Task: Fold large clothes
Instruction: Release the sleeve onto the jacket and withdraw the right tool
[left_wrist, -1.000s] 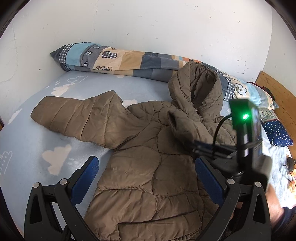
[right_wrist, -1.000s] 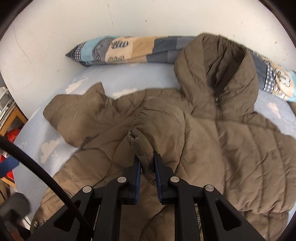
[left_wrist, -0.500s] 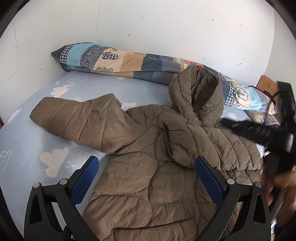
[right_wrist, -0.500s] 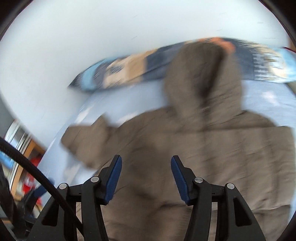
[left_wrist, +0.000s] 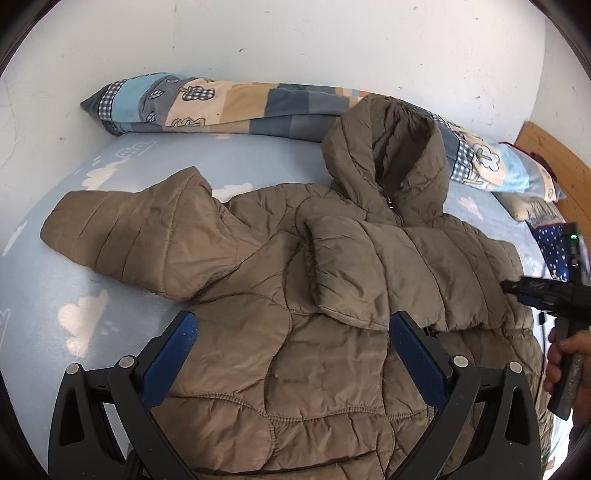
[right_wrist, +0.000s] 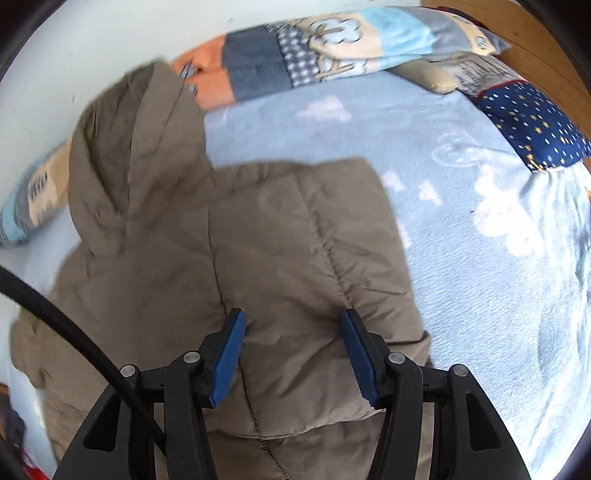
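Observation:
A brown quilted hooded jacket (left_wrist: 288, 295) lies face up on a light blue bed sheet (left_wrist: 48, 288). Its left sleeve (left_wrist: 140, 236) stretches out to the left. Its right sleeve (left_wrist: 369, 266) is folded across the chest. The hood (left_wrist: 384, 155) points toward the wall. My left gripper (left_wrist: 291, 350) is open and empty above the jacket's lower body. My right gripper (right_wrist: 293, 354) is open and empty over the jacket (right_wrist: 229, 258) at its right shoulder; it also shows at the right edge of the left wrist view (left_wrist: 546, 291).
A long patchwork pillow (left_wrist: 229, 107) lies along the white wall behind the hood. A dark blue starred pillow (right_wrist: 535, 122) and another cushion (right_wrist: 458, 74) sit at the bed's right end by a wooden headboard (left_wrist: 554, 158). Bare sheet (right_wrist: 480, 240) lies right of the jacket.
My right gripper let go of the right sleeve cuff, opened, and swung right to the jacket's right shoulder. The sleeve now rests folded across the chest. The left gripper has barely moved.

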